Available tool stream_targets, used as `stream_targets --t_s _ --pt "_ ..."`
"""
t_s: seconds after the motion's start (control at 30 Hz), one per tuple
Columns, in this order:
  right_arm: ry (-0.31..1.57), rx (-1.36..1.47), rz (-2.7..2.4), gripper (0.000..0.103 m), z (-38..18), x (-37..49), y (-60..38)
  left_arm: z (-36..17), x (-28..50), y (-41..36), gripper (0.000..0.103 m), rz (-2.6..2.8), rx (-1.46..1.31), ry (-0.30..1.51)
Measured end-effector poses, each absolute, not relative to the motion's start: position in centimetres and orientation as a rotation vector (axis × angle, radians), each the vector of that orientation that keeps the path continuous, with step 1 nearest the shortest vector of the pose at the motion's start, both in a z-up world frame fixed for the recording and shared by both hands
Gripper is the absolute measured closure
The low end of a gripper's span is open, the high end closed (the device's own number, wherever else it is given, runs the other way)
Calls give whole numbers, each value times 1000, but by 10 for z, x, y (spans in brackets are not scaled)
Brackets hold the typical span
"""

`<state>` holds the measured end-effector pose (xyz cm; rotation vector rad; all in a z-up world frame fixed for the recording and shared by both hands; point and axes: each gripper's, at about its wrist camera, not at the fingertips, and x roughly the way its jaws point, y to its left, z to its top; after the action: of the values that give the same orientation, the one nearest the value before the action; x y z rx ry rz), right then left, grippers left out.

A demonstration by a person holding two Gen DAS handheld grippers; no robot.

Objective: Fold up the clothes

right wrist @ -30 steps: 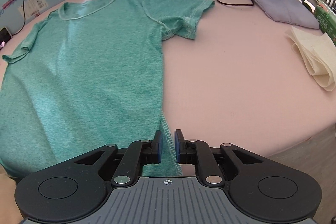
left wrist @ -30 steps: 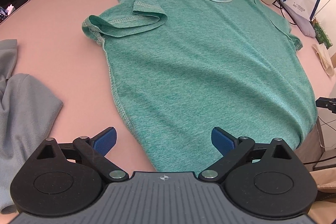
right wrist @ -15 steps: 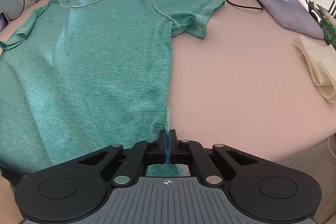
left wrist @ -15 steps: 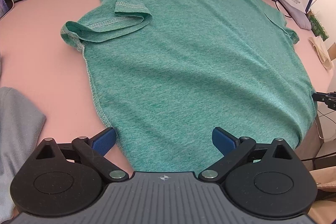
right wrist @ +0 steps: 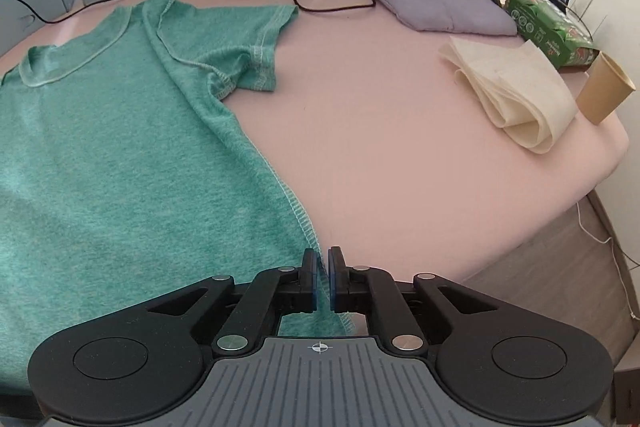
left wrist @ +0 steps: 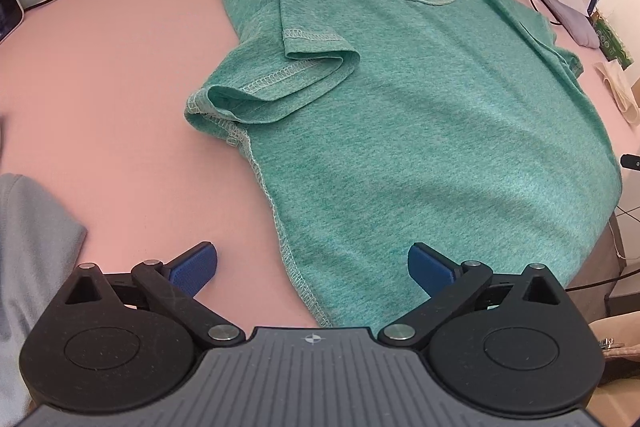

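Your green T-shirt (left wrist: 420,131) lies flat on the pink table (left wrist: 120,107): soft, limp knit. Take its hem corners. Left gripper (left wrist: 312,269) gapes, opening wider, astride the seam; right gripper (right wrist: 323,277) is parting, edge between.

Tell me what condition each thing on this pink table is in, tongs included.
Green T-shirt: spread out, not yet folded.
Left sleeve: flipped over onto the body.
Right sleeve: spread out sideways.
Left tongs: wide and opening, astride the shirt's side edge, gripping nothing.
Right tongs: nearly closed, opening, shirt's side edge between them.
Cream cloth: folded.
Paper cup: tilted.
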<state>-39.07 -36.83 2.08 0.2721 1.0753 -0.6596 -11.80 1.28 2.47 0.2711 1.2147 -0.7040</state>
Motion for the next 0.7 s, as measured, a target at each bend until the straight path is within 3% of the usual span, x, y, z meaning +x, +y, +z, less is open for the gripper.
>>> stream_targets --t_s 0.53,0.7 --pt "883 169 -390 92 80 -308 -317 33 -94 8 1 -550 295 1032" --pt "851 176 -287 83 79 -276 -302 28 -92 3 8 -528 348 966"
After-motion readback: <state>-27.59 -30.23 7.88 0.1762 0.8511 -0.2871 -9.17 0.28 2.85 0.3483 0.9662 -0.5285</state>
